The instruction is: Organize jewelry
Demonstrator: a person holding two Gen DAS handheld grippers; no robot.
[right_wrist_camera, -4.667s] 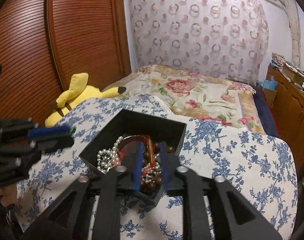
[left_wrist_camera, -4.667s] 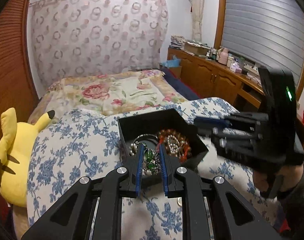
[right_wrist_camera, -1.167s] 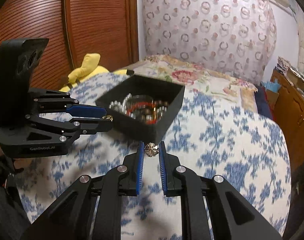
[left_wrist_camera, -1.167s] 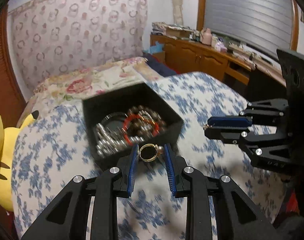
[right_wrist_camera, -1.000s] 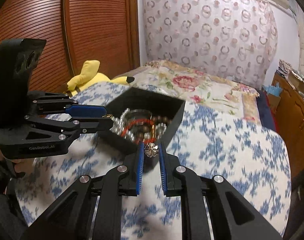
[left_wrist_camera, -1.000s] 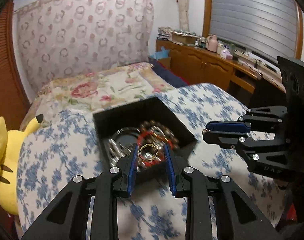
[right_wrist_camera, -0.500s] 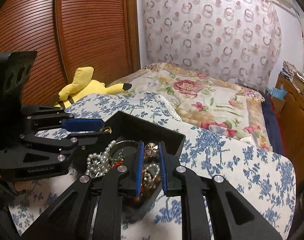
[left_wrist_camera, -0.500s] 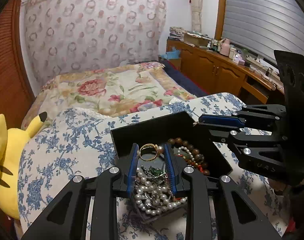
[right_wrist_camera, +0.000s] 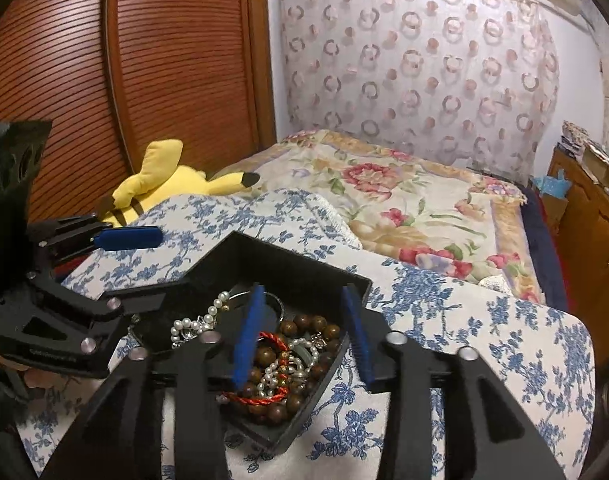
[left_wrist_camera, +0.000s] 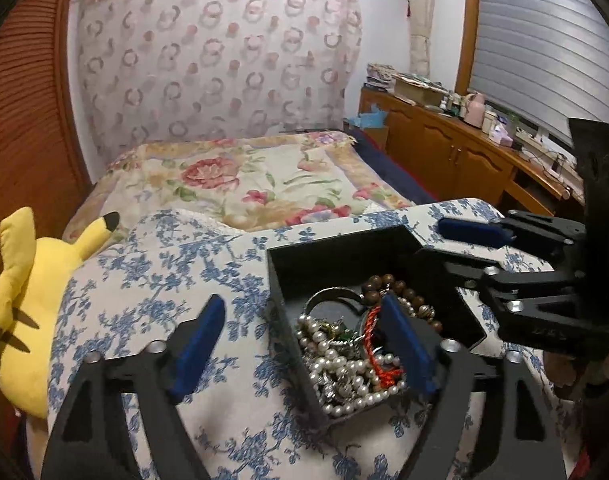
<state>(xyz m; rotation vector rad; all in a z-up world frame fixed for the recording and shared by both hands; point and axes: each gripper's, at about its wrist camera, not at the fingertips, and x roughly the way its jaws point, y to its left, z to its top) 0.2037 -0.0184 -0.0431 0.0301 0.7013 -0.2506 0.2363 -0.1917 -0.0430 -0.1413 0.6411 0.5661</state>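
Observation:
A black open box (left_wrist_camera: 336, 254) sits on the blue-flowered cloth and holds pearl strands (left_wrist_camera: 344, 364), brown wooden beads (left_wrist_camera: 388, 282), a red cord bracelet (left_wrist_camera: 378, 360) and other pieces. My left gripper (left_wrist_camera: 304, 336) is wide open and empty, straddling the box's left wall. The right gripper (left_wrist_camera: 476, 240) shows at the box's right edge. In the right wrist view my right gripper (right_wrist_camera: 304, 328) is open and empty over the box (right_wrist_camera: 272, 258), above the wooden beads (right_wrist_camera: 296, 332) and red cord (right_wrist_camera: 272, 338). The left gripper (right_wrist_camera: 140, 268) stands open at the left.
The flowered cloth (left_wrist_camera: 144, 292) covers a rounded table by a bed with a floral quilt (left_wrist_camera: 240, 180). A yellow plush toy (left_wrist_camera: 28, 300) lies at the left. Wooden cabinets (left_wrist_camera: 456, 152) with clutter stand at the right. A slatted wooden wardrobe (right_wrist_camera: 144, 80) is at the left.
Both grippers have opened over the box. The gold ring that the left held and the small flower piece that the right held are no longer between the pads.

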